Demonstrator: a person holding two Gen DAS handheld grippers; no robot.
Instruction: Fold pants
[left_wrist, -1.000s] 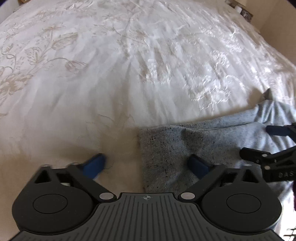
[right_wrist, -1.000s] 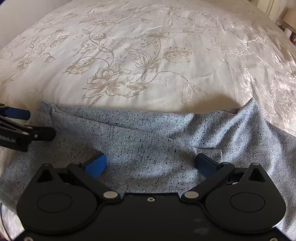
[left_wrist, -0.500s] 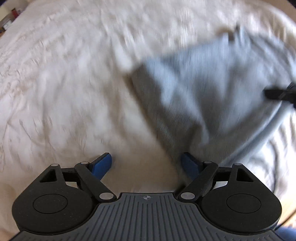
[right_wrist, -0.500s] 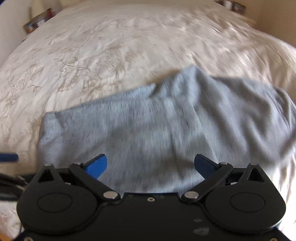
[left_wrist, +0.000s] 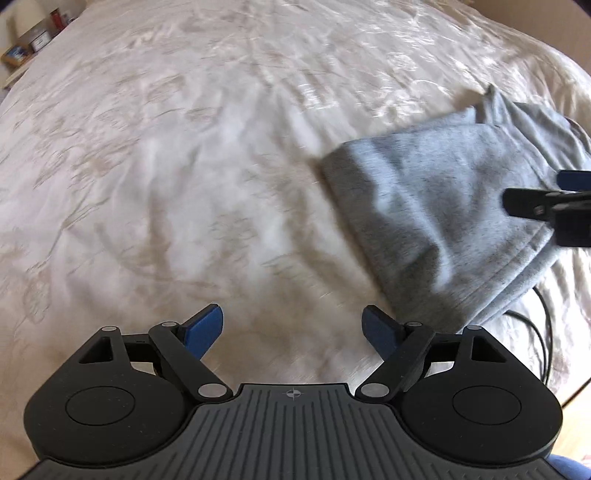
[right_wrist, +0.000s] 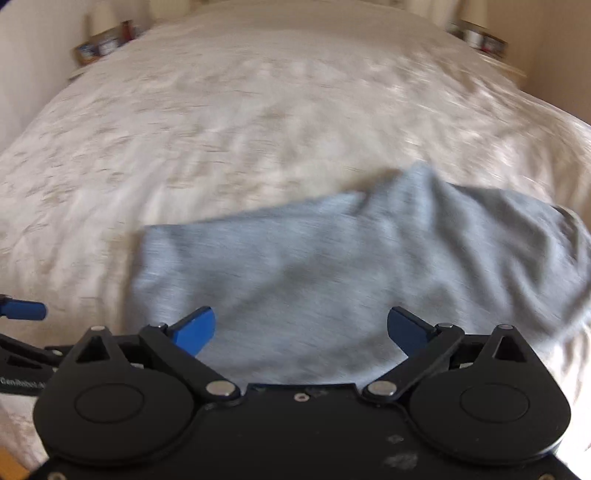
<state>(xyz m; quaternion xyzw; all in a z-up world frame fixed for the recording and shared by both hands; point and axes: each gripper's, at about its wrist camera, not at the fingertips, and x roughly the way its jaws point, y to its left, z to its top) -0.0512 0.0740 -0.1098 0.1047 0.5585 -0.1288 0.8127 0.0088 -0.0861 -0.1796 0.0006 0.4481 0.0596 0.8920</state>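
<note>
Grey pants (left_wrist: 436, 221) lie folded on the bedspread (left_wrist: 184, 166), ahead and right of the left gripper (left_wrist: 293, 328), jaws wide with nothing between, and just ahead of the right gripper (right_wrist: 301, 330), also wide and empty.

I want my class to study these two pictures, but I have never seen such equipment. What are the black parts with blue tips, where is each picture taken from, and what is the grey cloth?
Each picture comes from a camera mounted on a hand-held gripper, looking forward along its two blue-tipped fingers. A person holds one in each hand. The left gripper hangs over bare bedspread, jaws open, holding nothing. The right gripper hangs over folded grey pants, jaws open too, not gripping them. The pants lie on the cream embroidered bedspread of a bed. Each view catches the other gripper at its edge. Both pictures are blurred.
</note>
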